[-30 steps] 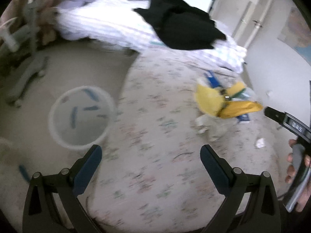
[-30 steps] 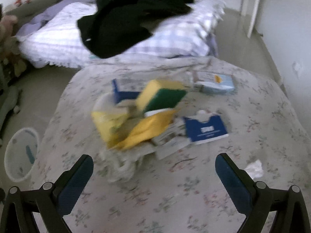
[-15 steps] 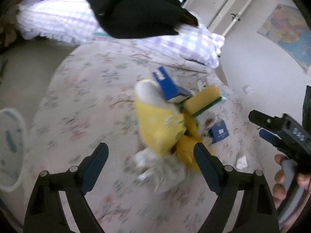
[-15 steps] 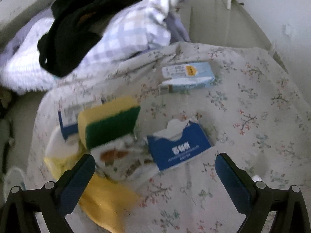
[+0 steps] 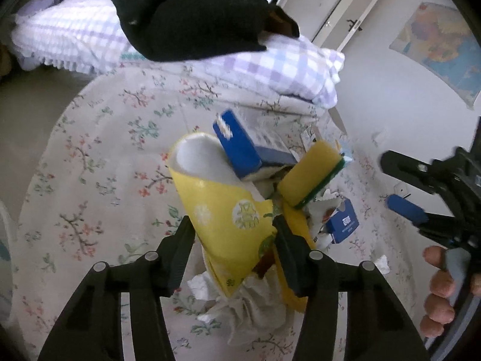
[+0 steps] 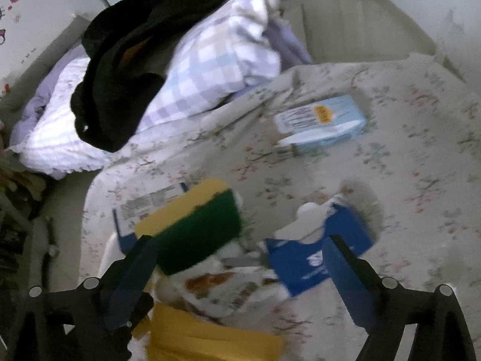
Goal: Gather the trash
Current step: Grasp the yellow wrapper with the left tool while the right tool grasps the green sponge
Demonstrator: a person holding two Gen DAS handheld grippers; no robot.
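The yellow packet (image 5: 222, 213) on the bed (image 5: 99, 156) is pinched by the left gripper (image 5: 233, 234); the right gripper (image 6: 240, 258) is held spread above the blue box (image 6: 312, 258). Lifting is judged next

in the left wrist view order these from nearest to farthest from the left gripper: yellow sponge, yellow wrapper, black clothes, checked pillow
1. yellow wrapper, between the left gripper fingers
2. yellow sponge, ahead to the right on the pile
3. checked pillow, far right of the bed
4. black clothes, at the top; close to the pillow, lying on it
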